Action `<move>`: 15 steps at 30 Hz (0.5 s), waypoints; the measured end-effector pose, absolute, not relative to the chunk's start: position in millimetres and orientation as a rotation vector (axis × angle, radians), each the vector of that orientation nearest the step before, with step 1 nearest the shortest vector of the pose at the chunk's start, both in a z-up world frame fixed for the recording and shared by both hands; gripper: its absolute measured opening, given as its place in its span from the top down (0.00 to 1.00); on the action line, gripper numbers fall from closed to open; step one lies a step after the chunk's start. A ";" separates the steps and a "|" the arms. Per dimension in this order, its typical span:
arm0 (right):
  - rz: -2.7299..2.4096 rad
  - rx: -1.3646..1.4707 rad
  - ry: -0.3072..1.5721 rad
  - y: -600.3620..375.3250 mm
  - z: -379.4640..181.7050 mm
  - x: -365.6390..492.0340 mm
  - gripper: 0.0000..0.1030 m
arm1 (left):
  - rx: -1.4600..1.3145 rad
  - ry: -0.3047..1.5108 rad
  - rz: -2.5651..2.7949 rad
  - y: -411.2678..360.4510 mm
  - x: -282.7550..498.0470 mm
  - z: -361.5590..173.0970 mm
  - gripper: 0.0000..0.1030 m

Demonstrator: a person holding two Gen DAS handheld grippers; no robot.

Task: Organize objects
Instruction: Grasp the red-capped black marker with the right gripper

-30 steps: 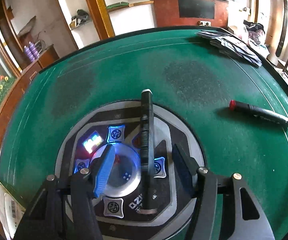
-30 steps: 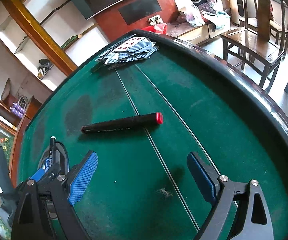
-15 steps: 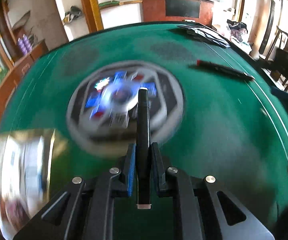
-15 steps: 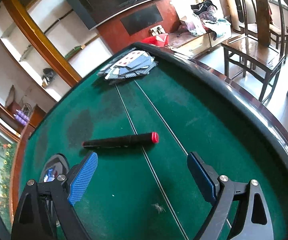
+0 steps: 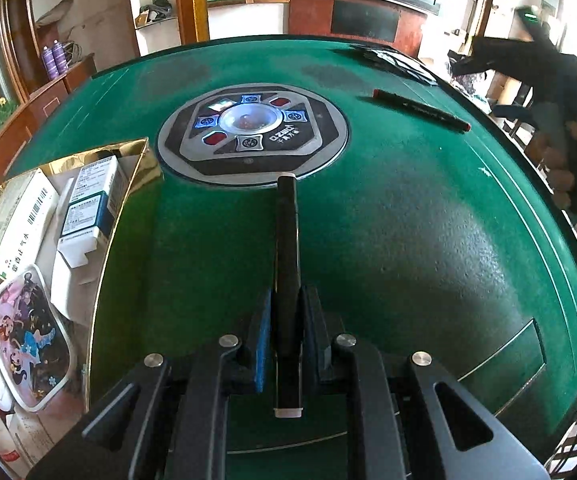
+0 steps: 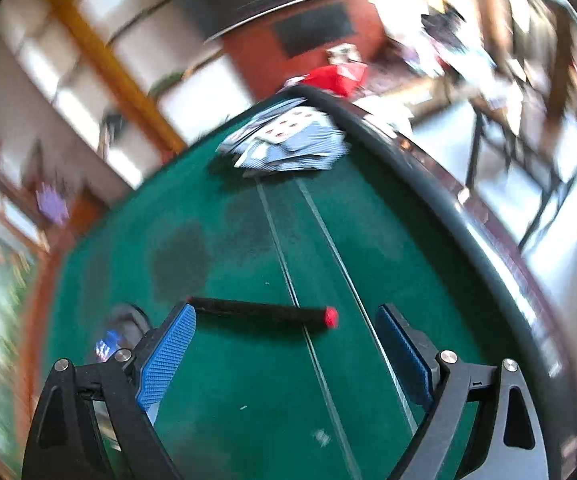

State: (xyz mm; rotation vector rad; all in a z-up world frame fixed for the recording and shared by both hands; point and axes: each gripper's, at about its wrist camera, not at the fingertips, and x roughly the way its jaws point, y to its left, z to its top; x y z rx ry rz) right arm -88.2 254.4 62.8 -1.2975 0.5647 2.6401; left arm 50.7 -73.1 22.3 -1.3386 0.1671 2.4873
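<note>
In the left wrist view my left gripper (image 5: pixel 286 312) is shut on a black marker (image 5: pixel 287 248) that sticks out forward above the green felt, with its white end toward the camera. A gold-lined box (image 5: pixel 128 196) with cartons and a cartoon-print pouch (image 5: pixel 28 340) lies at the left. A second black marker with a red cap (image 5: pixel 420 109) lies on the felt at the far right. In the blurred right wrist view that red-capped marker (image 6: pixel 260 312) lies crosswise just beyond my right gripper (image 6: pixel 288 332), which is open with nothing between its blue pads.
The round control panel (image 5: pixel 328 120) sits in the middle of the green table (image 5: pixel 408 240). A loose heap of playing cards (image 6: pixel 288 144) lies at the far edge. The right gripper's black frame (image 5: pixel 544 72) and a hand show at the right. Chairs stand beyond the table rim.
My left gripper closed on the black marker over the control panel and carried it back toward the near side, bringing the gold box into view. My right gripper rose and rolled, and the red-capped marker now sits close to its fingertips.
</note>
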 end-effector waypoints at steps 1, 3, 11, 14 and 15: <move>2.658 -1.349 0.485 246.5 58.5 -99.3 0.09 | -1.334 0.154 2.487 -74.4 50.3 22.2 0.86; 2.666 -1.411 0.329 233.9 48.6 -117.0 0.09 | -1.327 0.118 2.481 -77.9 50.1 22.2 0.85; 2.675 -1.592 -0.049 204.5 15.4 -151.4 0.34 | -1.311 0.052 2.462 -79.0 47.7 22.3 0.77; 2.682 -1.594 0.003 205.0 20.2 -140.6 0.63 | -1.296 0.055 2.458 -74.7 48.3 22.0 0.65; 2.678 -1.610 -0.001 202.4 21.5 -136.6 0.80 | -1.291 0.057 2.453 -72.6 49.0 22.0 0.58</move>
